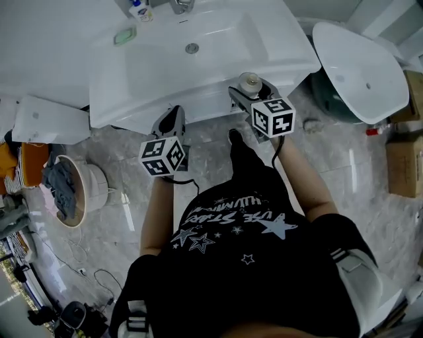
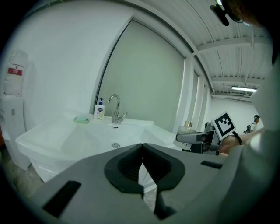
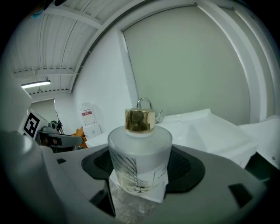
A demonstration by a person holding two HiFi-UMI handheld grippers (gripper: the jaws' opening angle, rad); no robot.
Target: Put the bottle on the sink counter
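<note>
A frosted bottle (image 3: 140, 153) with a gold cap (image 3: 140, 119) and a paper label stands upright between the pads of my right gripper (image 3: 142, 177), which is shut on it. In the head view the bottle (image 1: 250, 83) and right gripper (image 1: 248, 91) hover at the front right edge of the white sink counter (image 1: 291, 46). My left gripper (image 1: 173, 120) is lower, in front of the sink's front edge. Its jaws (image 2: 141, 162) are shut with nothing between them. The left gripper view also shows the bottle (image 2: 188, 128) held off to the right.
On the sink's back rim are a faucet (image 1: 180, 5), a soap bottle (image 1: 139, 10) and a green soap dish (image 1: 124, 35). A second white basin (image 1: 360, 69) and cardboard boxes (image 1: 404, 165) lie right. A basket of clothes (image 1: 69, 191) and a white box (image 1: 49, 120) sit left.
</note>
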